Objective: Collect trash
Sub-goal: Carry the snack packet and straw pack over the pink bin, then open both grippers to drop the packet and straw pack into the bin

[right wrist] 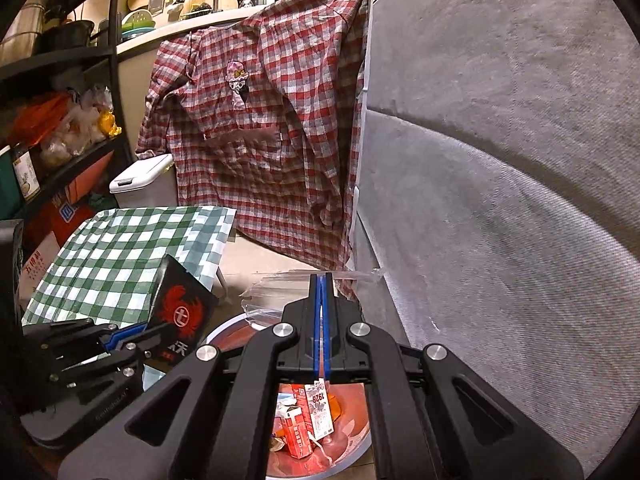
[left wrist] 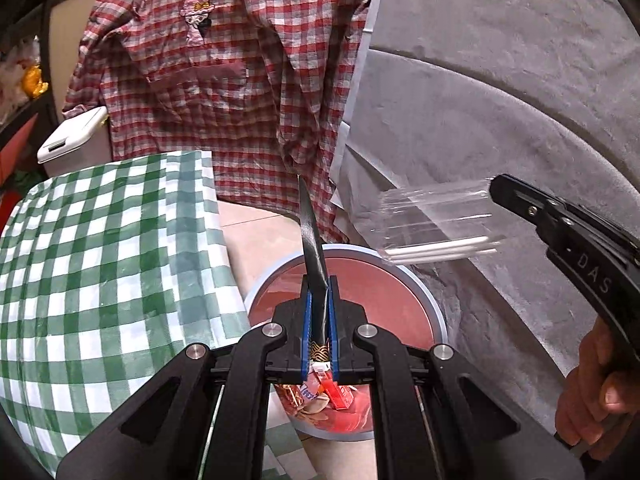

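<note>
Black packaging [left wrist: 314, 248] stands clenched in my left gripper [left wrist: 319, 312], directly above the red-lined bin [left wrist: 436, 312]; cartons [right wrist: 306, 424] already lie at the bottom. My right gripper [right wrist: 322, 320] grips a clear plastic sleeve [left wrist: 436, 220] at about two o'clock, hanging over the bin's rim beside the grey sofa [left wrist: 520, 100]. My worry: the flimsy sleeve juts past the rim, so letting go now could drop it onto the floor [left wrist: 256, 240]. The tall pack could tip out toward the green checked table [left wrist: 100, 260] at nine o'clock.
</note>
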Demonstrator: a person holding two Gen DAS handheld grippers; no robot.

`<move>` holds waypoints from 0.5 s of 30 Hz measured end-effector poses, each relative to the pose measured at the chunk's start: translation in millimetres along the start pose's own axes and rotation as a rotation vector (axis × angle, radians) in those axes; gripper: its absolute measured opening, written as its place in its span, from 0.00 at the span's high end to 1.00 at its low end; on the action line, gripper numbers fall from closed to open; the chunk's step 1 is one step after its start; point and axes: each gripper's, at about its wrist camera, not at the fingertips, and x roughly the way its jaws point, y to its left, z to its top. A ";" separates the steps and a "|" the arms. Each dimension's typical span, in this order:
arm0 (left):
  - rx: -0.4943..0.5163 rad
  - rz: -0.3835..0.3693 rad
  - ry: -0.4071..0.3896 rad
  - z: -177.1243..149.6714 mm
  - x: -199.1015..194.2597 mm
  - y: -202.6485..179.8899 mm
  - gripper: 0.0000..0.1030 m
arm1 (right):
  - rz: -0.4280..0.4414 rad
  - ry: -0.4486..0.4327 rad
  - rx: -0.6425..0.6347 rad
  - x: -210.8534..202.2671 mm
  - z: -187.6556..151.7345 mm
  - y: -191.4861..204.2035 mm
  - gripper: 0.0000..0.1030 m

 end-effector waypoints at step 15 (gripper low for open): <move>-0.003 -0.010 -0.008 7.1 6.7 -0.1 0.83 | 0.003 0.048 0.018 14.1 -0.8 -4.5 0.93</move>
